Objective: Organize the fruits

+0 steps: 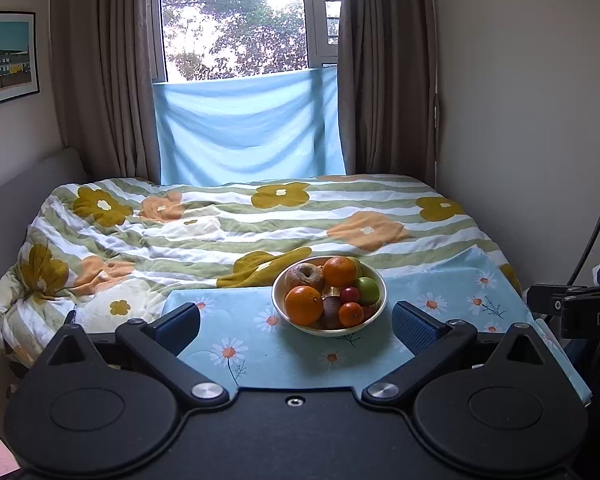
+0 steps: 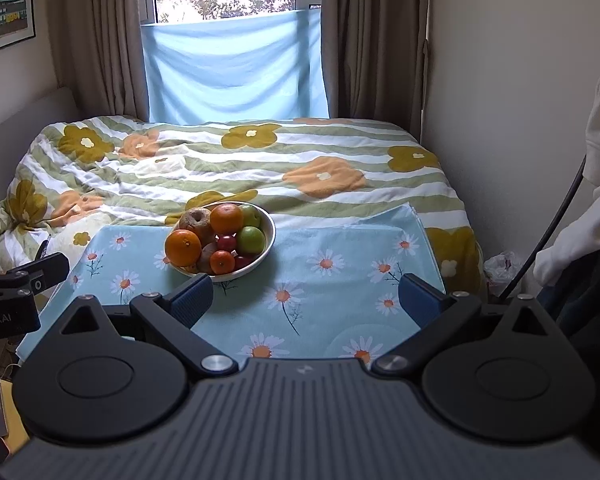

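Observation:
A white bowl point(image 1: 376, 276) full of fruit sits on a light blue daisy-print cloth point(image 1: 260, 356) at the foot of a bed. It holds oranges point(image 1: 304, 305), a green apple point(image 1: 368, 290), small red fruits point(image 1: 350, 294), a kiwi and a brown bagel-like ring point(image 1: 304, 276). My left gripper point(image 1: 296, 320) is open and empty, just short of the bowl. In the right wrist view the bowl point(image 2: 269, 236) lies ahead to the left. My right gripper point(image 2: 306, 300) is open and empty above the cloth point(image 2: 340, 248), its left fingertip point(image 2: 192, 300) near the bowl's front rim.
A flowered duvet point(image 1: 220, 232) covers the bed behind the cloth. Curtains and a window with a blue sheet point(image 1: 248, 132) stand at the back. Walls close both sides. The other gripper's body shows at the right edge point(image 1: 580, 308). A white garment and cable hang at the right point(image 2: 596, 160).

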Demonstrator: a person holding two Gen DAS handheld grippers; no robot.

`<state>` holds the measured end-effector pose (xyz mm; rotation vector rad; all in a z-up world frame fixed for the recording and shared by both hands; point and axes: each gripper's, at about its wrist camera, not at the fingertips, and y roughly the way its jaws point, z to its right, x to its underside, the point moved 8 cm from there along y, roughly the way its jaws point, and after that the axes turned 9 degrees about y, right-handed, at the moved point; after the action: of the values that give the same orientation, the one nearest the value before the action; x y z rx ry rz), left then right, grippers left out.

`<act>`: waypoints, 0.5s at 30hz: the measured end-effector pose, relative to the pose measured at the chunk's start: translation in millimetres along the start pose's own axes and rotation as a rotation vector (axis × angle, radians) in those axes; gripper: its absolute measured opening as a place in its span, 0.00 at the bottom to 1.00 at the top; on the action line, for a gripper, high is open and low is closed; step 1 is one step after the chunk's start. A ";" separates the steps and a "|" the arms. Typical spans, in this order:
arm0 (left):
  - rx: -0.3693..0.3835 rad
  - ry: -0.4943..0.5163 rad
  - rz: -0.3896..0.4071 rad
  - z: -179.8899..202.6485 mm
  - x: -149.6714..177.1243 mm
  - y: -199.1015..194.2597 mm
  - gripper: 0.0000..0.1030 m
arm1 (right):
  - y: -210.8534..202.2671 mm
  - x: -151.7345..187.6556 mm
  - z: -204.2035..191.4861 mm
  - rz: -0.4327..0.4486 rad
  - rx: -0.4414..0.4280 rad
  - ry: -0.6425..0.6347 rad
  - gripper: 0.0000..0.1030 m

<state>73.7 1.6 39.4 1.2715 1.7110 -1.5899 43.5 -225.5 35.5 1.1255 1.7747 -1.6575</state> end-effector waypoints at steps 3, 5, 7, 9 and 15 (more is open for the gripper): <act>0.000 -0.003 0.002 -0.2 -0.3 -0.1 1.00 | -0.7 -0.7 -0.1 0.006 0.005 0.000 1.00; -0.001 -0.007 0.004 -1.6 0.3 -0.1 1.00 | -0.7 -0.5 -0.5 0.005 0.004 -0.001 1.00; -0.002 -0.013 0.002 -4.2 2.1 0.2 1.00 | -0.7 -0.5 -0.3 0.005 0.005 -0.001 1.00; -0.007 -0.018 0.001 -4.4 1.9 0.7 1.00 | -0.7 -0.1 -0.3 0.004 0.004 -0.001 1.00; -0.010 -0.023 0.005 -4.6 1.6 0.0 1.00 | -0.1 0.1 -0.5 0.003 0.004 -0.007 1.00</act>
<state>74.1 6.5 39.1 1.2470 1.6982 -1.5855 43.5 -225.0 35.5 1.1223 1.7658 -1.6613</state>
